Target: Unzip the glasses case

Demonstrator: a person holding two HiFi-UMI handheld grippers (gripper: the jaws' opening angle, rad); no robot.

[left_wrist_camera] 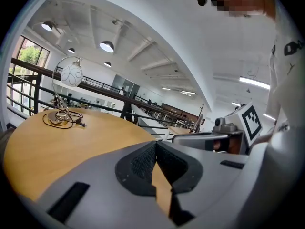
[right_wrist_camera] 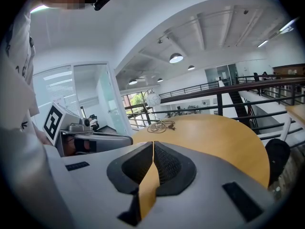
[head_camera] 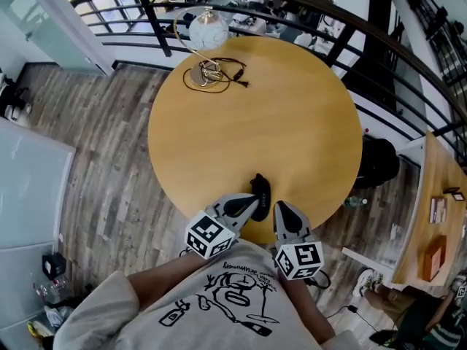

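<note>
A small black glasses case (head_camera: 260, 190) lies on the round wooden table (head_camera: 277, 115) close to its near edge. My left gripper (head_camera: 253, 204) comes in from the lower left with its tip beside the case; I cannot tell if it touches. My right gripper (head_camera: 279, 208) sits just to the right of the case. In the left gripper view the left gripper (left_wrist_camera: 155, 145) has its jaws shut with nothing between them, and the case is hidden there. The right gripper view shows the right gripper (right_wrist_camera: 153, 144) shut and empty too.
A globe lamp (head_camera: 208, 29) and a coiled cable (head_camera: 213, 74) sit at the table's far edge. A dark railing (head_camera: 306, 6) curves behind the table. Wooden floor (head_camera: 109, 159) lies to the left, with a second wooden table (head_camera: 438, 217) at the right.
</note>
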